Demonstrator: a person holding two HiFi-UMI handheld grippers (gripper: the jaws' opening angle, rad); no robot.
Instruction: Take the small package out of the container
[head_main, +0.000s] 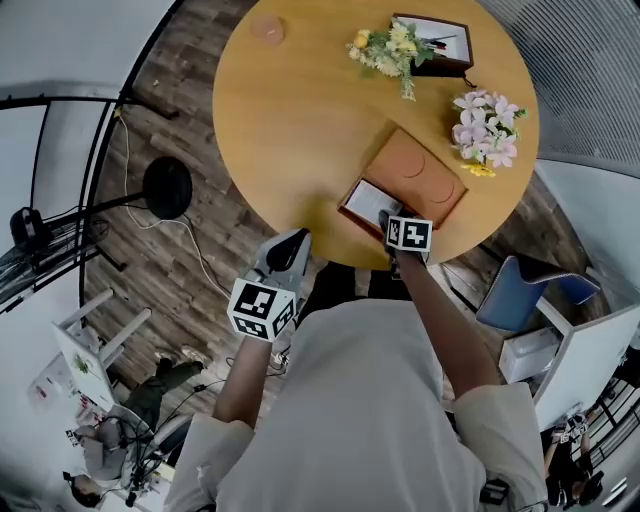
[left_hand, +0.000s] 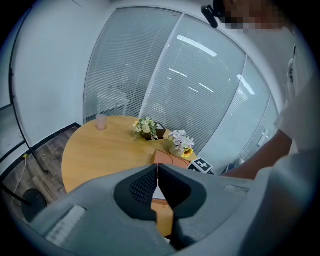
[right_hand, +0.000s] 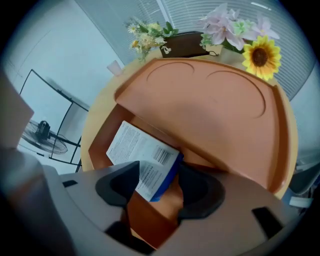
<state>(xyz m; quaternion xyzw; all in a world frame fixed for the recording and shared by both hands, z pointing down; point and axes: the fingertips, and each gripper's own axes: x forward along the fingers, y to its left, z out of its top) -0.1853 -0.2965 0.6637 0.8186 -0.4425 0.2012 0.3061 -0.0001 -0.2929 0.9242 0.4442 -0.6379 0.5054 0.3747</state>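
An orange-brown container (head_main: 415, 175) (right_hand: 200, 110) stands at the near edge of the round wooden table (head_main: 300, 120), its lid tilted up. Inside lies the small package (head_main: 368, 203) (right_hand: 145, 155), white with printed text, a barcode and a blue edge. My right gripper (head_main: 387, 217) (right_hand: 159, 185) reaches into the container's open end. Its jaws stand wide, with the package's near corner between them and no clear press on it. My left gripper (head_main: 290, 245) (left_hand: 157, 187) hangs off the table's edge, to the left of the container, shut and empty.
Yellow flowers (head_main: 385, 48) and a dark frame (head_main: 440, 42) sit at the table's far side. Pink flowers with a sunflower (head_main: 485, 130) stand just beyond the container, and a pink cup (head_main: 268, 28) at the far left. A blue chair (head_main: 520, 290) is on the right.
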